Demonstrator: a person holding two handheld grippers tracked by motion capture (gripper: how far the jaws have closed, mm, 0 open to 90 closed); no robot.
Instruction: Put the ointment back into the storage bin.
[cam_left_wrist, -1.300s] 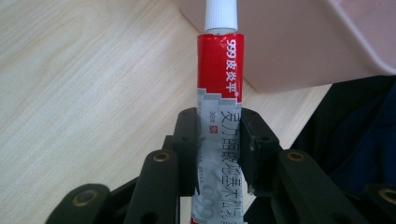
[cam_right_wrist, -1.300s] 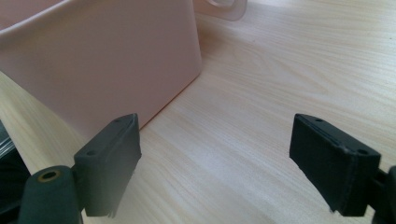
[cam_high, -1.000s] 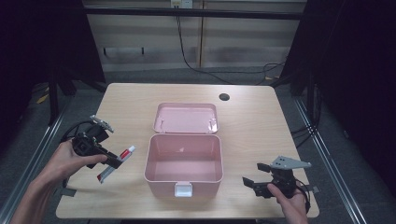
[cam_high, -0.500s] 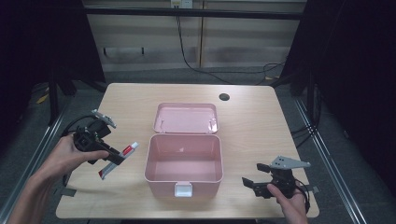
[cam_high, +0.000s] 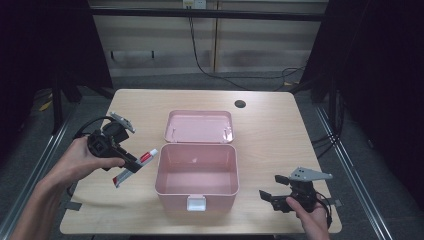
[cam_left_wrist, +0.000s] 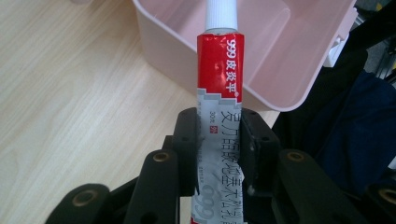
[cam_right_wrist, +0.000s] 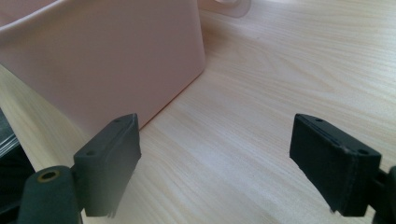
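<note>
A red, white and silver ointment tube (cam_high: 136, 167) with a white cap is clamped in my left gripper (cam_high: 129, 161), held above the table just left of the open pink box (cam_high: 196, 172). In the left gripper view the tube (cam_left_wrist: 219, 88) runs up between the jaws of that gripper (cam_left_wrist: 219, 140), its cap over the box's rim (cam_left_wrist: 196, 51). The box's lid (cam_high: 200, 126) lies back flat behind it, and the inside looks bare. My right gripper (cam_high: 273, 195) rests open near the table's front right edge, with the jaws of this gripper (cam_right_wrist: 229, 154) wide apart beside the box wall (cam_right_wrist: 107, 60).
The wooden table (cam_high: 280, 140) has a round dark cable hole (cam_high: 240, 104) at the back. The box's white latch (cam_high: 196, 203) faces the front edge. Metal rails run along both sides of the table, and cables hang behind it.
My left gripper has lifted the tube off the table and carried it right, toward the box. The right gripper has stayed put.
</note>
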